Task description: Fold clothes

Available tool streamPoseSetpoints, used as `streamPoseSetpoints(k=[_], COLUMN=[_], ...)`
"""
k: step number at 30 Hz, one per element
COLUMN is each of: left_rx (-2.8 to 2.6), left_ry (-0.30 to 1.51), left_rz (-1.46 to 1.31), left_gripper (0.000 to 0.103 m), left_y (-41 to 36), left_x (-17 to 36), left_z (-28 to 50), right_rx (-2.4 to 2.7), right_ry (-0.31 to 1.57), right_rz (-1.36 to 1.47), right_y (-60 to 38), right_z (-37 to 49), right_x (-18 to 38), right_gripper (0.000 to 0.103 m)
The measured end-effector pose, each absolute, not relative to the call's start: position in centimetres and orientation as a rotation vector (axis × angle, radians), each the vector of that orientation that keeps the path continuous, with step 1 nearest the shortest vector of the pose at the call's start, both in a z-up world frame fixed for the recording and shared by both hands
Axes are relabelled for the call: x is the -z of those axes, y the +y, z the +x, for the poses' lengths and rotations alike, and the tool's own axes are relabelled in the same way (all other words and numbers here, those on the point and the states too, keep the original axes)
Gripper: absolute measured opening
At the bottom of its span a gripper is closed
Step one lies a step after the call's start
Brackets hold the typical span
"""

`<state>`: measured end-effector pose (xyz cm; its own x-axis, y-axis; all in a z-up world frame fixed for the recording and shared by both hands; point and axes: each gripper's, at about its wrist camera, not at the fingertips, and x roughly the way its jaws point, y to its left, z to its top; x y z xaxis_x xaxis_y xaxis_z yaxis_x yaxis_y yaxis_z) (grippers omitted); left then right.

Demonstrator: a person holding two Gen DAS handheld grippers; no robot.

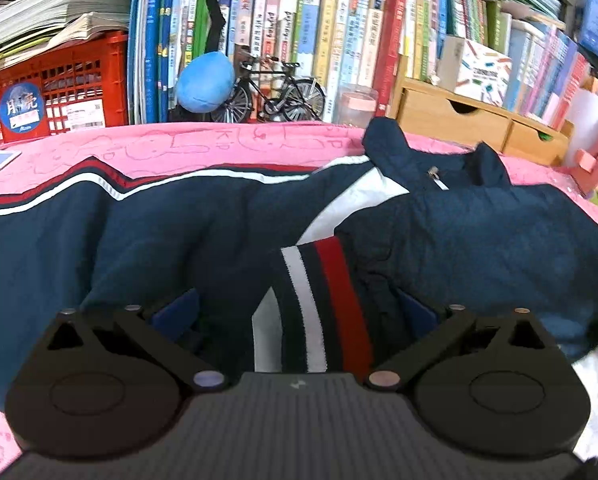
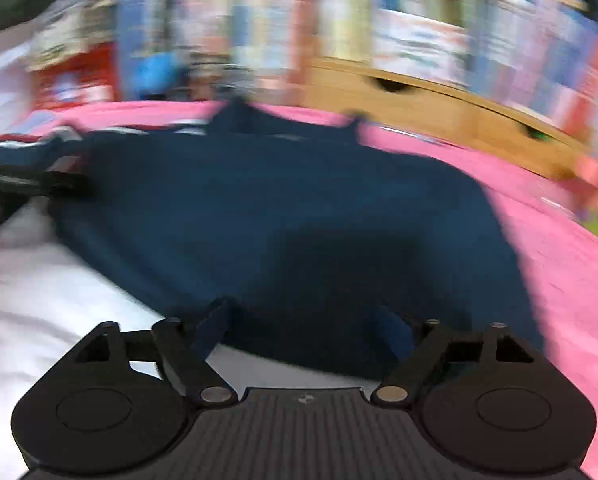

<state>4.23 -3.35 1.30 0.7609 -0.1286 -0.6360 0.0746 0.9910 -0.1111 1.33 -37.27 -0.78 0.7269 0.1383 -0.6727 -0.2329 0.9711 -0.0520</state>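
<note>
- A navy jacket (image 1: 479, 232) lies spread across the table, collar and zip toward the bookshelf (image 1: 339, 28); one sleeve is folded in over the chest, its striped cuff (image 1: 323, 304) of white and red resting on the body.
- The left hand-held gripper (image 1: 299, 312) hangs low over that cuff with its jaws wide apart; the cuff lies between the blue pads (image 1: 179, 312), which do not press on it. It looks released, as if the sleeve is being left where it fell.
- The right hand-held gripper (image 2: 307, 328) is also spread open over the near hem of the jacket, gripping nothing; its view is smeared with motion blur. My guess is that it is heading for the next edge to fold.
- The table wears a pink cover (image 1: 139, 148) with faint drawn figures; something white (image 2: 39, 300) lies at the near edge.
- Behind stand a red crate (image 1: 59, 92), a blue plush ball (image 1: 205, 82), a model bicycle (image 1: 279, 88) and small wooden drawers (image 1: 479, 120).
</note>
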Motion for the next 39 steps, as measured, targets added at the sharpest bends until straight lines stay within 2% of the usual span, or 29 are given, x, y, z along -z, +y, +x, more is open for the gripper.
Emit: streamPoseSetpoints(k=[3,5,7,9,14,17,18,19,20,21,22,25,31,33,35,36,37,38,39], left_rx=[0.156,0.187,0.206,0.149,-0.008,-0.074,-0.072,-0.069,-0.074,-0.081,-0.087,-0.114,-0.149,-0.155,-0.17,-0.178,-0.184,-0.19,-0.202], left_ry=[0.651,0.598,0.556,0.582,0.723,0.781,0.775,0.768,0.757,0.745,0.733,0.735,0.734,0.733,0.731,0.729,0.73,0.73,0.723], left_rz=[-0.079,-0.07,-0.018,0.078,0.184,0.133,0.095,0.057,0.038,0.025,0.012,-0.028,-0.045,-0.044,-0.049,-0.052,-0.065,-0.081,-0.101], left_gripper=[0.103,0.103,0.103,0.103,0.103,0.103,0.103,0.103,0.103,0.103,0.103,0.103,0.103,0.103,0.103,0.103,0.103,0.103,0.103], left_y=[-1.7,-1.0,-0.9,-1.4,-0.2,2.4,3.3,4.2,4.8,5.4,5.9,7.1,8.0,7.9,7.9,7.9,8.1,8.4,8.5], left_x=[-3.4,-5.3,-6.7,-6.8,-3.7,-1.4,-1.1,-0.7,-0.4,-0.2,0.0,0.0,-0.1,-0.1,-0.2,-0.2,-0.3,-0.4,-0.6], left_z=[2.7,2.3,2.7,4.7,10.6,12.4,12.4,12.5,12.6,12.6,12.7,13.7,15.0,15.0,14.8,14.6,14.2,13.8,12.9], right_rx=[-0.153,-0.193,-0.199,-0.206,-0.24,-0.246,-0.247,-0.234,-0.222,-0.23,-0.236,-0.24,-0.204,-0.191,-0.184,-0.172,-0.157,-0.174,-0.224], right_ry=[0.726,0.669,0.626,0.6,0.655,0.675,0.68,0.686,0.703,0.727,0.717,0.671,0.648,0.644,0.638,0.636,0.634,0.631,0.618], right_rz=[-0.083,-0.087,-0.115,-0.124,-0.066,-0.037,-0.027,-0.033,-0.044,-0.067,-0.086,-0.131,-0.095,-0.113,-0.176,-0.183,-0.186,-0.16,-0.126], right_y=[-40.7,-41.7,-41.3,-40.6,-36.5,-34.3,-33.7,-33.0,-32.4,-31.9,-31.4,-30.0,-29.4,-29.1,-28.3,-28.3,-28.2,-28.4,-28.7], right_z=[1.1,1.1,2.7,4.9,13.4,17.4,18.7,19.9,20.8,21.6,22.0,23.1,27.3,27.6,27.1,26.2,25.1,23.9,22.4], right_x=[-1.2,-3.1,-4.5,-5.3,-3.4,-1.4,-0.7,0.0,0.6,1.2,1.6,2.2,2.7,2.8,2.7,2.4,2.0,1.4,0.7], right_gripper=[0.082,0.086,0.095,0.095,0.095,0.096,0.102,0.101,0.093,0.049,0.031,0.021,0.017,0.019,0.029,0.046,0.072,0.082,0.087])
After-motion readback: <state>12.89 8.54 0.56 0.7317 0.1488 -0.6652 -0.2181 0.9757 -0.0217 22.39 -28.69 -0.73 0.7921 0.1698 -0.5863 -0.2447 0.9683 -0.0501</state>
